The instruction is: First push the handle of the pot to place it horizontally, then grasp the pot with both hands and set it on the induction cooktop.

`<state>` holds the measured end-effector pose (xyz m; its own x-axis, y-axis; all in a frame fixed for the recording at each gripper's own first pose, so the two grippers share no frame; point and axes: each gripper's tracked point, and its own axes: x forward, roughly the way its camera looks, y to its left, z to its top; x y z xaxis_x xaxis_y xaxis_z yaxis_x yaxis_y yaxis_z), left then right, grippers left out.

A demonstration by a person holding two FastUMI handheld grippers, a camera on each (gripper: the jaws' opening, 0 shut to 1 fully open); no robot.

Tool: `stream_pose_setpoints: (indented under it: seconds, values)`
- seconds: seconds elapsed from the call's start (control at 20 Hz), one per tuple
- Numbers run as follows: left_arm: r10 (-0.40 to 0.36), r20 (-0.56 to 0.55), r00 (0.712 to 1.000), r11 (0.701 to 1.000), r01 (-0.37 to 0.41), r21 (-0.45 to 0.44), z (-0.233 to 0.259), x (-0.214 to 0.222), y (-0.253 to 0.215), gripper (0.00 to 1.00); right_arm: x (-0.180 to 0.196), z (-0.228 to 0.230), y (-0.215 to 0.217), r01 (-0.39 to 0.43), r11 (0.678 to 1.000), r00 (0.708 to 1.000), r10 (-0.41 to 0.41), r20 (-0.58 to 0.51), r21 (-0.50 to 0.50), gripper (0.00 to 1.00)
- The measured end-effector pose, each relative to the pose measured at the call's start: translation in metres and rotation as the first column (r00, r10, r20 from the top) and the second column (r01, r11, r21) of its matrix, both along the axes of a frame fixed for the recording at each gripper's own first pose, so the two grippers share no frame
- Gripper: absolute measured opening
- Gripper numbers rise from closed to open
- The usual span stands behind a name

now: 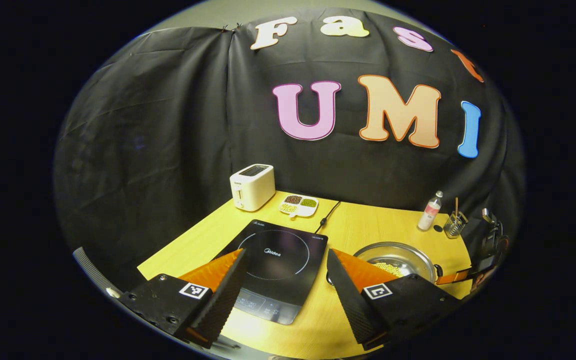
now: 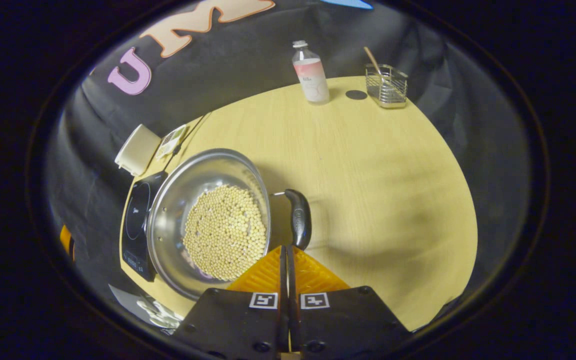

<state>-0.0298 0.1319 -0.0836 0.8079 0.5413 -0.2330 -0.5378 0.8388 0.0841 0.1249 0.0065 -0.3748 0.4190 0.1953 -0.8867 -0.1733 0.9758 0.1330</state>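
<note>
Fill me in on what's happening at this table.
A person holds tongs in each hand. The right tongs, closed, sit at the end of the pot's handle, about to push it. The pot, full of beans, rests on the table beside the cooktop. The left tongs hang open over the cooktop.
</note>
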Motion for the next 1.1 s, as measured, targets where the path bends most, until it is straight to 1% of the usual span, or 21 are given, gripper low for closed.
stream_pose_setpoints:
  seconds: [0.1, 0.15, 0.2, 0.25, 0.35, 0.45, 0.6, 0.65, 0.7, 0.8, 0.85, 0.9, 0.95, 1.0, 1.05, 1.1]
  values:
    - [-0.001, -0.002, 1.000, 1.000, 0.001, 0.000, -0.002, 0.002, -0.002, 0.97, 0.003, 0.003, -0.005, -0.006, 1.000, 1.000, 0.007, 0.008, -0.023, 0.03]
    - [-0.004, -0.002, 1.000, 1.000, 0.004, 0.000, -0.002, 0.005, -0.003, 0.97, 0.006, 0.006, -0.008, 0.009, 1.000, 1.000, -0.009, 0.021, -0.023, 0.00]
    - [-0.006, -0.002, 1.000, 1.000, 0.006, -0.001, -0.004, 0.008, -0.004, 0.97, 0.011, 0.011, -0.009, 0.037, 0.999, 0.999, -0.037, 0.029, 0.000, 0.03]
    - [-0.008, -0.002, 1.000, 1.000, 0.008, -0.002, -0.005, 0.012, -0.004, 0.97, 0.015, 0.013, -0.010, 0.069, 0.997, 0.997, -0.069, 0.034, 0.024, 0.03]
    - [-0.030, 0.001, 1.000, 0.999, 0.030, -0.011, -0.008, 0.023, -0.008, 0.97, 0.026, 0.026, -0.012, 0.130, 0.986, 0.991, -0.132, 0.021, 0.104, 0.10]
    - [-0.064, -0.001, 0.998, 0.998, 0.064, -0.019, -0.012, 0.039, -0.013, 0.97, 0.034, 0.033, -0.017, 0.167, 0.974, 0.985, -0.172, 0.018, 0.151, 0.34]
    - [-0.110, -0.016, 0.994, 0.992, 0.109, -0.059, -0.026, 0.064, -0.015, 0.96, 0.046, 0.040, -0.022, 0.183, 0.966, 0.982, -0.189, 0.017, 0.180, 0.83]
    - [-0.129, -0.025, 0.991, 0.988, 0.126, -0.085, -0.032, 0.073, -0.016, 0.97, 0.047, 0.042, -0.022, 0.181, 0.964, 0.982, -0.186, 0.011, 0.193, 0.87]
    - [-0.148, -0.039, 0.988, 0.983, 0.143, -0.115, -0.040, 0.081, -0.017, 0.97, 0.049, 0.043, -0.020, 0.177, 0.962, 0.983, -0.182, 0.005, 0.210, 0.99]
    - [-0.190, -0.082, 0.978, 0.968, 0.173, -0.184, -0.061, 0.095, -0.016, 0.97, 0.051, 0.043, -0.012, 0.159, 0.958, 0.987, -0.161, -0.012, 0.237, 0.99]
    - [-0.207, -0.106, 0.973, 0.959, 0.179, -0.221, -0.071, 0.101, -0.014, 0.96, 0.052, 0.042, -0.008, 0.149, 0.957, 0.989, -0.148, -0.023, 0.247, 0.90]
    - [-0.229, -0.128, 0.965, 0.947, 0.190, -0.257, -0.080, 0.106, -0.014, 0.95, 0.052, 0.039, -0.004, 0.136, 0.957, 0.991, -0.131, -0.038, 0.256, 0.90]
    - [-0.249, -0.149, 0.957, 0.935, 0.197, -0.297, -0.090, 0.110, -0.014, 0.94, 0.049, 0.035, 0.001, 0.127, 0.957, 0.992, -0.118, -0.052, 0.262, 0.99]
    - [-0.268, -0.171, 0.948, 0.920, 0.199, -0.336, -0.101, 0.115, -0.015, 0.93, 0.048, 0.030, 0.004, 0.119, 0.957, 0.992, -0.104, -0.068, 0.265, 0.99]
    - [-0.290, -0.194, 0.937, 0.905, 0.202, -0.375, -0.111, 0.118, -0.017, 0.97, 0.047, 0.028, 0.006, 0.111, 0.957, 0.992, -0.093, -0.081, 0.268, 0.99]
    - [-0.318, -0.216, 0.923, 0.885, 0.207, -0.418, -0.123, 0.121, -0.021, 0.92, 0.049, 0.024, 0.009, 0.105, 0.958, 0.992, -0.083, -0.092, 0.268, 0.90]
